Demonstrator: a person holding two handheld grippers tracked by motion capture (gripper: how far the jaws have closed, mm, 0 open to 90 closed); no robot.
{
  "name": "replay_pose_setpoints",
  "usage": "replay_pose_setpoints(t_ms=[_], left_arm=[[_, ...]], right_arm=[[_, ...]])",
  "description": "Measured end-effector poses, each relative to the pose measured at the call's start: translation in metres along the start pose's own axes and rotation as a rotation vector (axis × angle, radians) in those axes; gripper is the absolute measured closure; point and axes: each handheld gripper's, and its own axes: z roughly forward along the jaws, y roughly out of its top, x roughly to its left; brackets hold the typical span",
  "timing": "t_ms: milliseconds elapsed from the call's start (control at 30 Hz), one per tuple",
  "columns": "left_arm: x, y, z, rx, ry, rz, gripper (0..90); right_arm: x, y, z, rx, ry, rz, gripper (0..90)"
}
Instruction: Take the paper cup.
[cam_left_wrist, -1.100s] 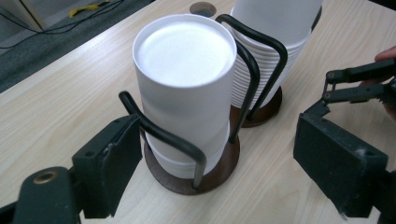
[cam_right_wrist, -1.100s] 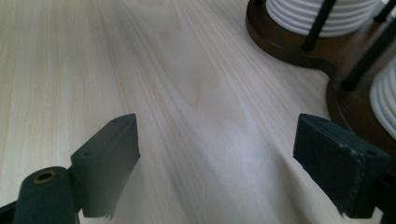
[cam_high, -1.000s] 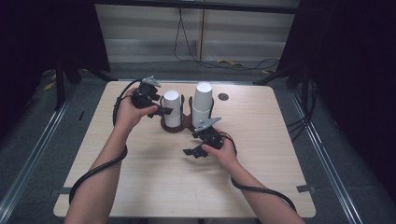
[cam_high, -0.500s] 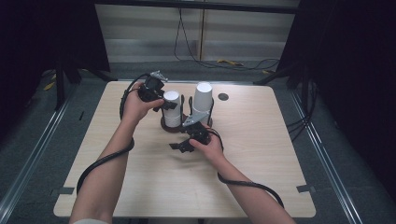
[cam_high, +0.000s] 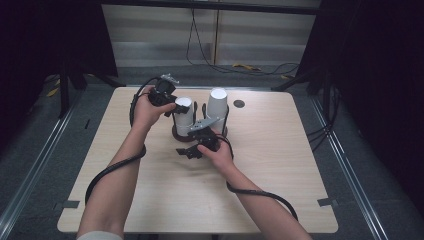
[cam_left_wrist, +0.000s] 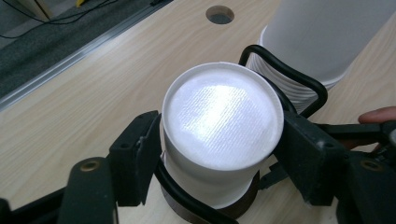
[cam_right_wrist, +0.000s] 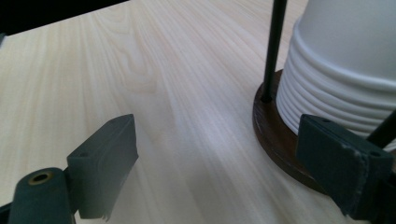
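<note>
Two stacks of upside-down white paper cups stand in a dark round holder (cam_high: 178, 134) with black wire loops. My left gripper (cam_high: 180, 107) has just been closing and is shut on the top cup (cam_left_wrist: 222, 121) of the left stack (cam_high: 183, 116); a pad presses on each side of it. The taller right stack (cam_high: 217, 106) stands behind the wire loop (cam_left_wrist: 299, 79). Low over the table, my right gripper (cam_high: 188, 150) hangs open. In its own view my right gripper (cam_right_wrist: 219, 154) has bare wood between the jaws, and one fingertip (cam_right_wrist: 341, 163) lies by the holder's wooden base (cam_right_wrist: 271, 123).
The light wooden table (cam_high: 280, 165) has a round cable hole (cam_high: 239, 104) behind the cups. Cables trail from both grippers across the table. A person's forearms come in from the near edge. Dark floor and metal rails surround the table.
The left gripper's jaws have closed onto the top cup of the left stack. The right hand has moved left along the table toward the holder's base, jaws still open.
</note>
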Motion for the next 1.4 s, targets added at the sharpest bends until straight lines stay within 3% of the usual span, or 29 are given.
replay_pose_setpoints(t_ms=[600,867,933,1400], left_arm=[[-0.002,0.006,-0.001,0.052,-0.001,-0.004,35.0],[-0.003,0.009,-0.003,0.042,-0.001,-0.017,35.1],[-0.003,0.013,-0.006,0.051,0.004,0.003,35.2],[-0.007,0.034,-0.027,0.025,0.015,0.009,35.4]], right_arm=[[0.003,0.012,0.008,-0.028,-0.030,0.002,10.4],[0.003,0.016,0.009,-0.021,-0.034,-0.008,10.3],[0.003,0.016,0.009,-0.022,-0.036,-0.008,10.3],[0.003,0.016,0.008,-0.016,-0.045,-0.020,10.4]])
